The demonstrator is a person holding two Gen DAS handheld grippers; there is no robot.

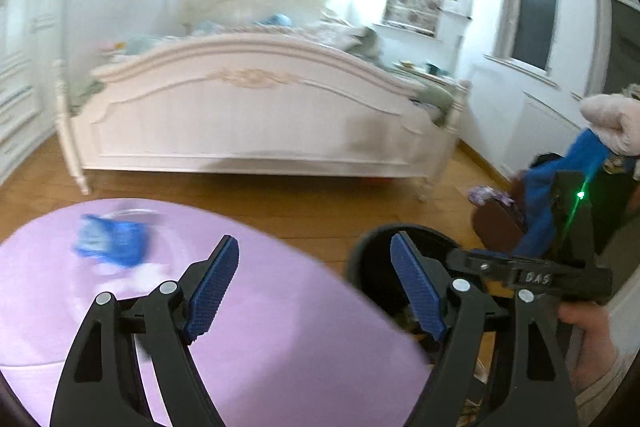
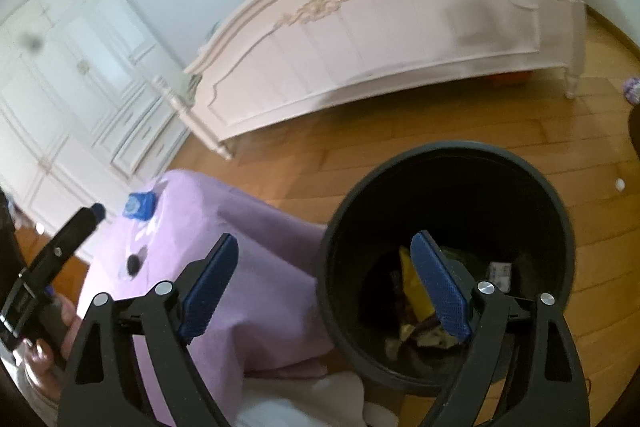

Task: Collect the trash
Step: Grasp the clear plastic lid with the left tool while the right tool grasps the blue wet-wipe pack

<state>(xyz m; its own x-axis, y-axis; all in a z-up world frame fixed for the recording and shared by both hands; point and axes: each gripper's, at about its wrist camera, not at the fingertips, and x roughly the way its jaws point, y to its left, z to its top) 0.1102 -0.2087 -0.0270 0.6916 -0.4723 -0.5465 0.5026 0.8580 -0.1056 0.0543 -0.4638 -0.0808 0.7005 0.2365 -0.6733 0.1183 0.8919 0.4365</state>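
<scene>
- Left gripper: jaws stand wide apart, nothing between the pads. It points over the edge of the purple cloth, with the bin just to its right.
- Right gripper: jaws likewise wide, nothing held. Its right finger hangs over the mouth of the bin; its left finger is over the cloth.
- Bin stands on the wood floor, touching or just beside the draped cloth. Inside we see a yellow wrapper and crumpled scraps at the bottom.
- Trash left on the cloth: a blue wrapper, blurred in the left view, lying well away from the bin side. A small dark spot lies nearer on the cloth; we cannot tell what it is.
- We judge the step as between drops: both tools empty, bin already part filled.
- Next move, in our judgement: send the left gripper across the cloth to the blue wrapper and close on it from above. The wrapper looks thin and crumpled, so the pads may pinch the cloth with it.
</scene>
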